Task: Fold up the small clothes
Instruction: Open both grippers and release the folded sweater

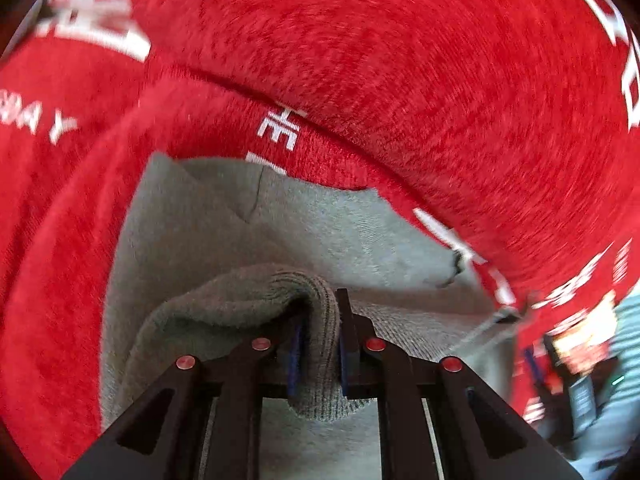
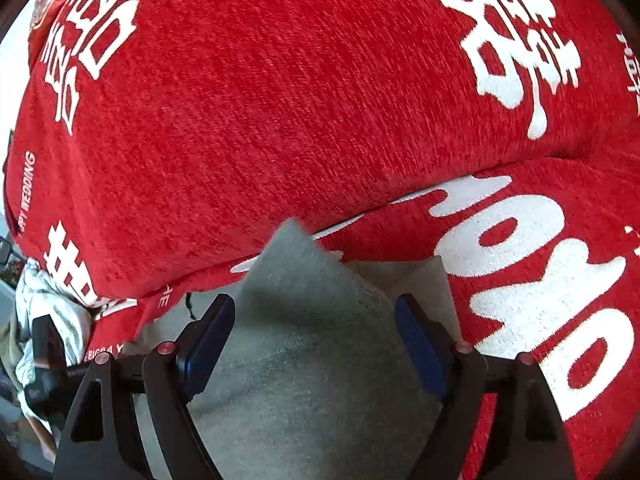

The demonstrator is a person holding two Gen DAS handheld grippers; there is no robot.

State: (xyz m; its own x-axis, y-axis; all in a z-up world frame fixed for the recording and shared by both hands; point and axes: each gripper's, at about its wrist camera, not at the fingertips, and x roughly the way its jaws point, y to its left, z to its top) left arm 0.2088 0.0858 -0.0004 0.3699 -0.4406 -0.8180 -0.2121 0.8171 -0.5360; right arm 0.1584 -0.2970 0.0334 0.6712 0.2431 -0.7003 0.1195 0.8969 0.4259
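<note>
Folding a grey garment on the red cushions, left side pinched, right side let go

I work over the red cushion cover (image 2: 248, 120) with its white lettering, where the grey garment (image 1: 304, 232) lies flat against the seam; my left gripper (image 1: 319, 344) has its fingers pressed onto a ribbed edge of it, probably a cuff or hem, since that view is smeared, while my right gripper (image 2: 316, 344) stands spread wide over the cloth, gripping nothing. I judge the fold goes best if I carry the pinched edge low across and flatten before releasing
</note>
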